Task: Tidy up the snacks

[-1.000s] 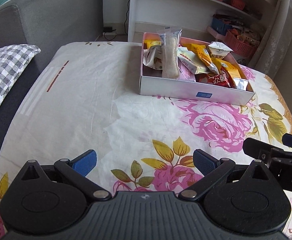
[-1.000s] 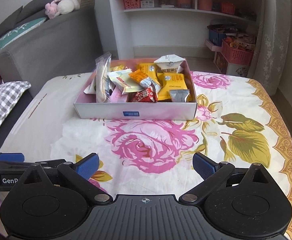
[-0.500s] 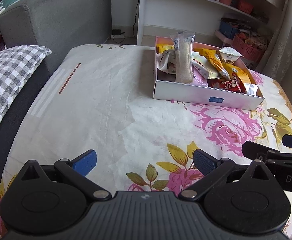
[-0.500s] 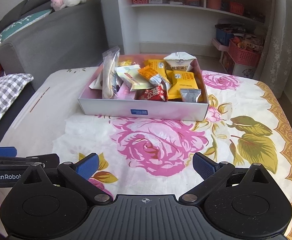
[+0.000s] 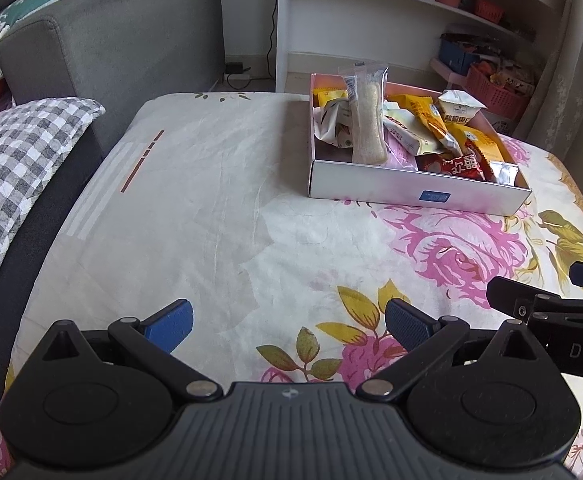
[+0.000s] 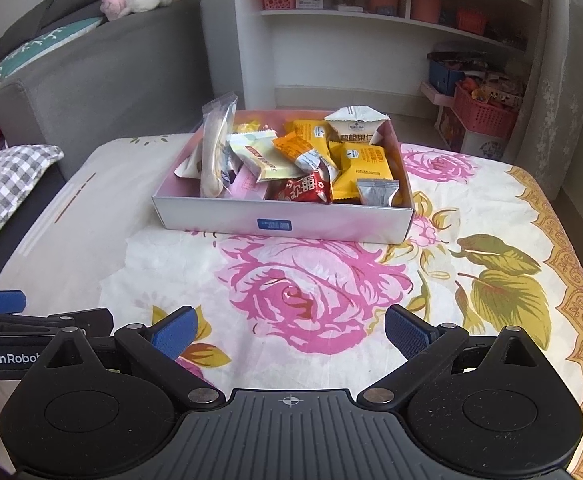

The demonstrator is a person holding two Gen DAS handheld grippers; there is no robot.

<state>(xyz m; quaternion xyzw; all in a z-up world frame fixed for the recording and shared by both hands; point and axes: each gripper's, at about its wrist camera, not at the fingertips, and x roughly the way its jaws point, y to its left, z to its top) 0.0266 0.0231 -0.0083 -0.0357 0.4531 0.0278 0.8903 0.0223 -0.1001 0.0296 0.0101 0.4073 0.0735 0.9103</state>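
Left gripper and right gripper hover side by side above the floral bedsheet, jaws apart and holding nothing. Ahead, well apart from both, the white box holds assorted snack packets.

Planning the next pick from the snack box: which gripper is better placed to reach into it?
Right, probably. The right gripper faces the box nearly head-on, while from the left gripper the box sits off to the right. Both are open and empty.
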